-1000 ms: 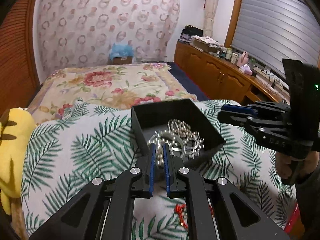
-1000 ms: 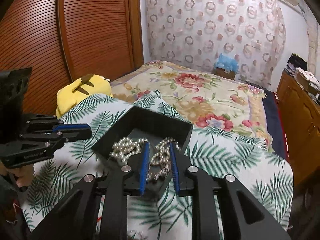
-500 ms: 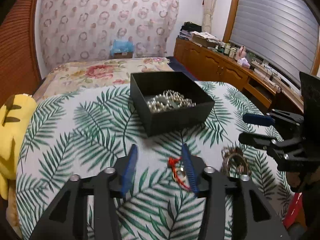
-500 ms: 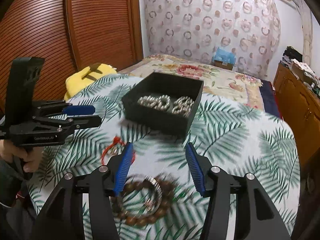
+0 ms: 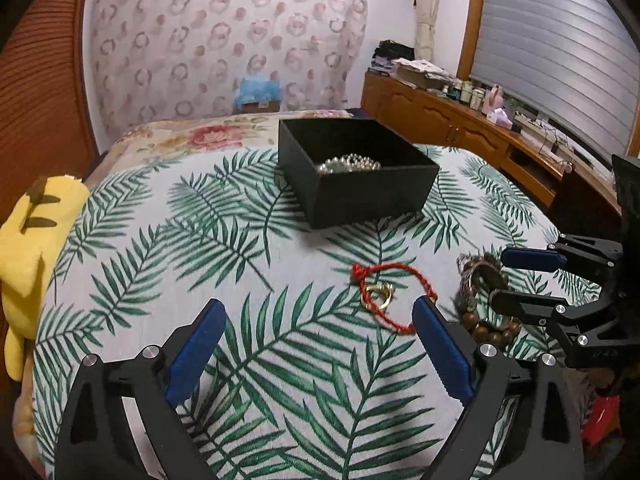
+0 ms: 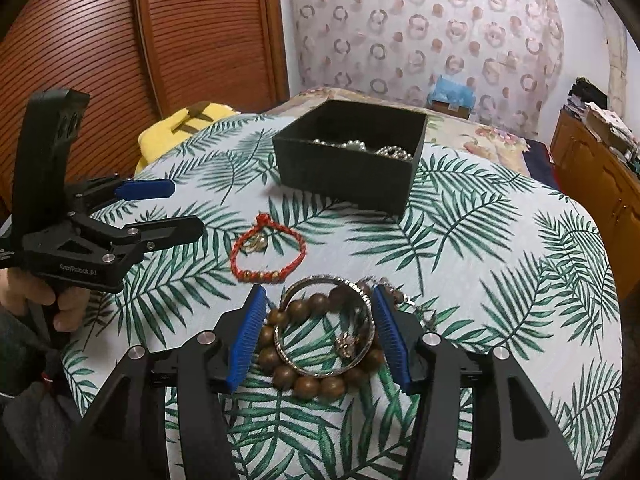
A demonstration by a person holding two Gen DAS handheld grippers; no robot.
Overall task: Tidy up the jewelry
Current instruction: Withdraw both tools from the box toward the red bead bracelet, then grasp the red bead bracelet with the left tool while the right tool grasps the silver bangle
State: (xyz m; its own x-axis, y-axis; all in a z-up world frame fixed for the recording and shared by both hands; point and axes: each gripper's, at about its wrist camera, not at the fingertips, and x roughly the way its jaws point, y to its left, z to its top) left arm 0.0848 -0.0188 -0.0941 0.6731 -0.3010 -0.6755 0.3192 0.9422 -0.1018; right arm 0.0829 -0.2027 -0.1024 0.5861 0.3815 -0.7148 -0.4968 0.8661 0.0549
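Note:
A black box (image 5: 360, 196) (image 6: 344, 184) holding silver bead strands (image 5: 348, 164) (image 6: 394, 152) stands on the palm-leaf cloth. Nearer lies a red cord bracelet (image 5: 394, 267) (image 6: 298, 258) around a gold ring (image 5: 378, 294) (image 6: 256, 243). My left gripper (image 5: 318, 306) (image 6: 186, 208) is low behind the cord. Its jaws are opening wide, and only the cord's near end lies beside the right finger. My right gripper (image 6: 319, 292) (image 5: 500, 278) stands open, straddling a brown bead bracelet (image 6: 304, 384) (image 5: 492, 334) and a silver bangle (image 6: 320, 278).
A yellow plush toy (image 5: 28, 248) (image 6: 188, 128) sits at the cloth's left edge. A floral bedspread (image 5: 208, 136) lies beyond the box. Wooden cabinets (image 5: 460, 136) run along the right wall and louvred wooden doors (image 6: 80, 40) along the left. A hand (image 6: 64, 308) grips the left tool.
Both grippers have pulled back from the box and sunk toward the near cloth. The left went from shut to wide. The right widened and now flanks the bead bracelet and bangle.

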